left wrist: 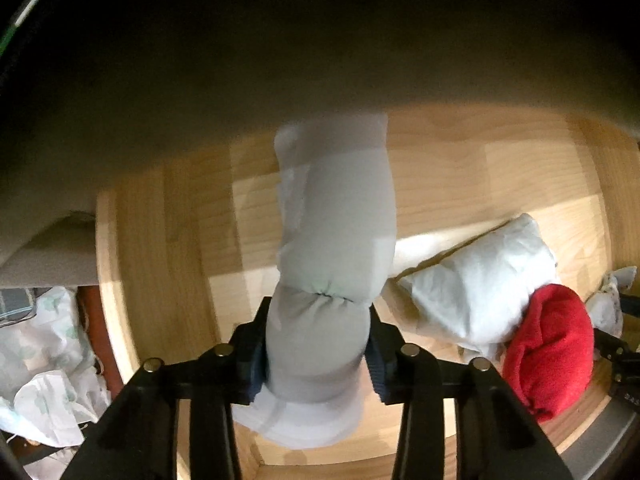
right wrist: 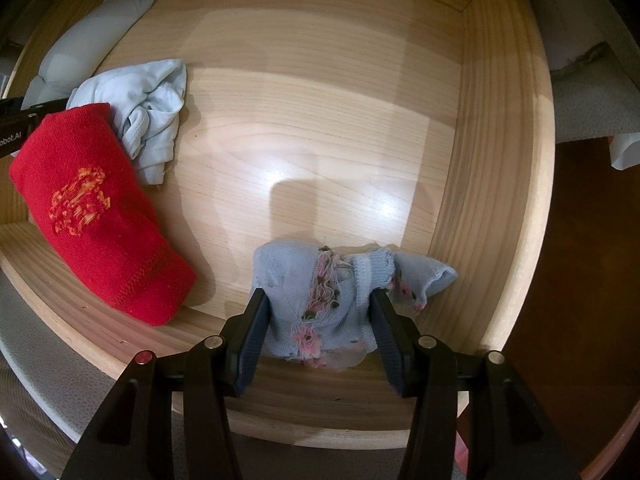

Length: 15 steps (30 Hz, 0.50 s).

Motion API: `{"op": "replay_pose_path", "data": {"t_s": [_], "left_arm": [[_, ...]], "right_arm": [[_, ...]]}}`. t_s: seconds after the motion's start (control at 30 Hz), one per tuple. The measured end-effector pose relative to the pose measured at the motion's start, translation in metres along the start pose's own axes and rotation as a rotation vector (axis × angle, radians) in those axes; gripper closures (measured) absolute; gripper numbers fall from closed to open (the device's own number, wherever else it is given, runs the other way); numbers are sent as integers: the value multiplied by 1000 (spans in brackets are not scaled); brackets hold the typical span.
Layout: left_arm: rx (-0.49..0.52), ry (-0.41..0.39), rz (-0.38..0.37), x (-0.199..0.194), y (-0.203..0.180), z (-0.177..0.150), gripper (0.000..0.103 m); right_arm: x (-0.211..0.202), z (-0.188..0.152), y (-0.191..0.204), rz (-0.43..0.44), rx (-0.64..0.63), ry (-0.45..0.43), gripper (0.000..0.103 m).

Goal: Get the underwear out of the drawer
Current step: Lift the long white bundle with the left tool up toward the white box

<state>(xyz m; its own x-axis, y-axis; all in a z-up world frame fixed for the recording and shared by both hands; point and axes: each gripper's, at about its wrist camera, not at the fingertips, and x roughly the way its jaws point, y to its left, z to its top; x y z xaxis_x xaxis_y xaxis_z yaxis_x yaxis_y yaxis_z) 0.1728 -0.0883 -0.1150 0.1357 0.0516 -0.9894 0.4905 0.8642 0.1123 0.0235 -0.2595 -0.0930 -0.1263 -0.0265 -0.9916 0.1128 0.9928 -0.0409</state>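
Both claws point down into the wooden drawer (right wrist: 472, 128); every piece is still inside it, so nothing is out yet.

Left claw (left wrist: 316, 350): clenched on the grey rolled garment (left wrist: 336, 248), pads pressing both its sides. The roll runs from the claw toward the drawer's back, where a dark overhang hides its far end.

Right claw (right wrist: 320, 334): jaws flank the pale blue knit piece with pink floral trim (right wrist: 320, 284) at the drawer's front wall, pads against its edges. This reads as grasped, though a firm pinch cannot be confirmed.

Remaining: lift both pieces clear, then fetch the red knit piece (right wrist: 100, 212) and the crumpled light blue garment (right wrist: 152, 108), which touch each other between the two claws.

Obstacles: the front wall close to the blue knit; the overhang above the grey roll. Outside the drawer lies patterned fabric (left wrist: 48, 360).
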Motion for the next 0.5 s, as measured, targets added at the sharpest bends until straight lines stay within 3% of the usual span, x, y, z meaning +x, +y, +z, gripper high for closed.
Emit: {"op": "replay_pose_path", "data": {"t_s": [0.5], "left_arm": [[-102, 124, -50, 1, 5, -19, 67]], "right_arm": [[3, 1, 3, -16, -5, 11, 54]]}}
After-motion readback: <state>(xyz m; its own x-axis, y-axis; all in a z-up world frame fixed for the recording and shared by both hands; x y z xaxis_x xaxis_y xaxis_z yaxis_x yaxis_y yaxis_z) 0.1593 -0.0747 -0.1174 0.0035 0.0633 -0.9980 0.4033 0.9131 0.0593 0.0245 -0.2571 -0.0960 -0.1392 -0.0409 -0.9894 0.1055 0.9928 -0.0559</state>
